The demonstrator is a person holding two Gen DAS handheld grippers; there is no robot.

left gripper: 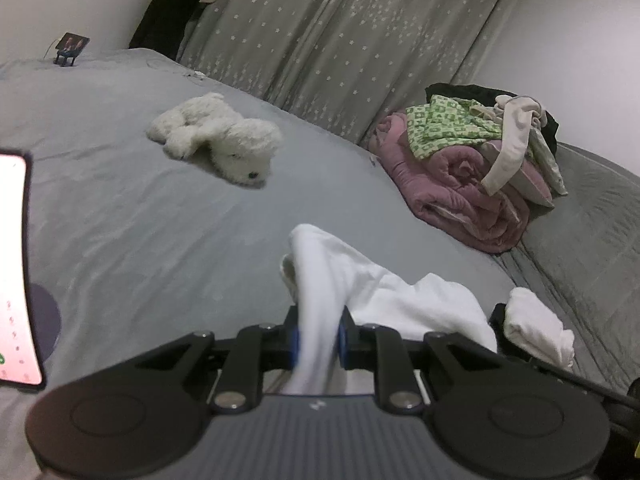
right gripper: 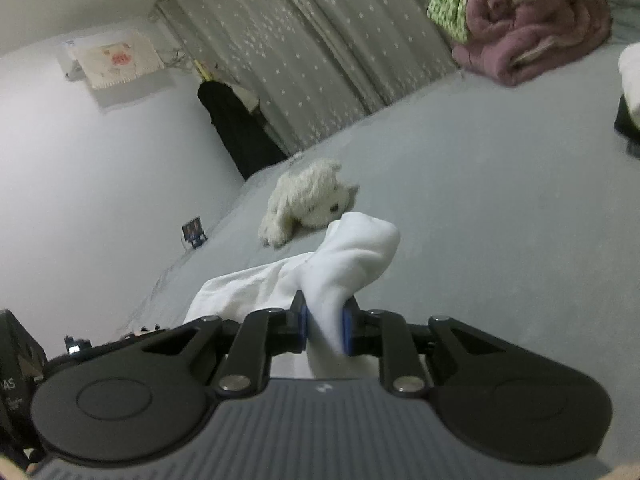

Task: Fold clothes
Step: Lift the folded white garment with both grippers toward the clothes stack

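A white garment [left gripper: 400,296] hangs above the grey bed sheet [left gripper: 160,220], stretched between both grippers. My left gripper [left gripper: 318,336] is shut on one bunched end, the cloth squeezed between its blue pads [left gripper: 295,340]. In the left wrist view the other end forms a white lump [left gripper: 536,328] at the right, next to a black part. My right gripper [right gripper: 326,328] is shut on that end of the white garment [right gripper: 352,252], which sticks out past the pads [right gripper: 349,330] and trails away to the lower left.
A white plush dog [left gripper: 224,140] lies mid-bed. A pile of clothes on a rolled pink quilt [left gripper: 460,176] sits at the back right by the star-patterned curtain [left gripper: 340,32]. A phone screen [left gripper: 14,268] shows at the left edge. A small photo stand [left gripper: 71,46] stands far left.
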